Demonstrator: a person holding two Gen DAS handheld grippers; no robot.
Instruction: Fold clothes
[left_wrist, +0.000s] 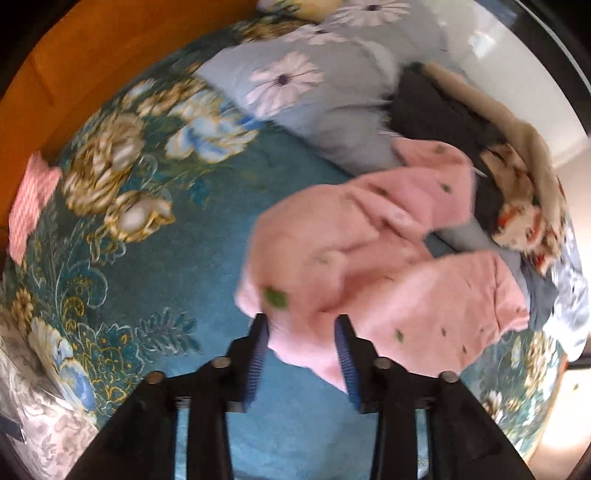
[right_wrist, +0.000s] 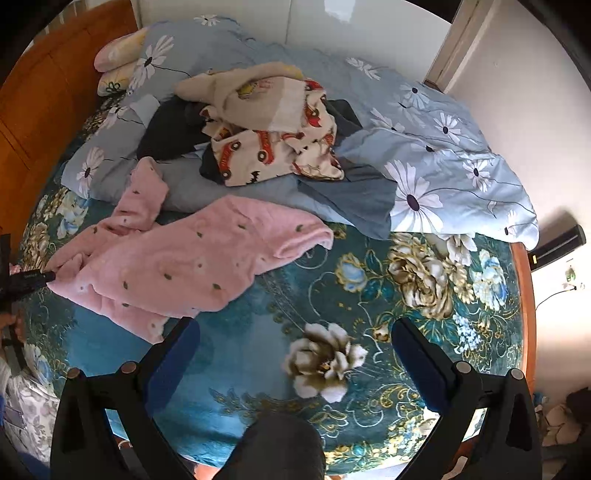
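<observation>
The left tongs (left_wrist: 302, 325) point steeply downward, their two black arms ending in blue ribbed pads (left_wrist: 258, 360). The jaws stand partly apart, with a clear gap between the pads, and nothing is pinched between them. The picture from this wrist is smeared. In the right wrist's view the left tongs show only as a dark tip (right_wrist: 35, 277) at the left edge. The right tongs (right_wrist: 295, 332) also tilt steeply down, their jaws spread wide and empty, the dark blue pads (right_wrist: 417, 363) far apart and the frame sharp.
</observation>
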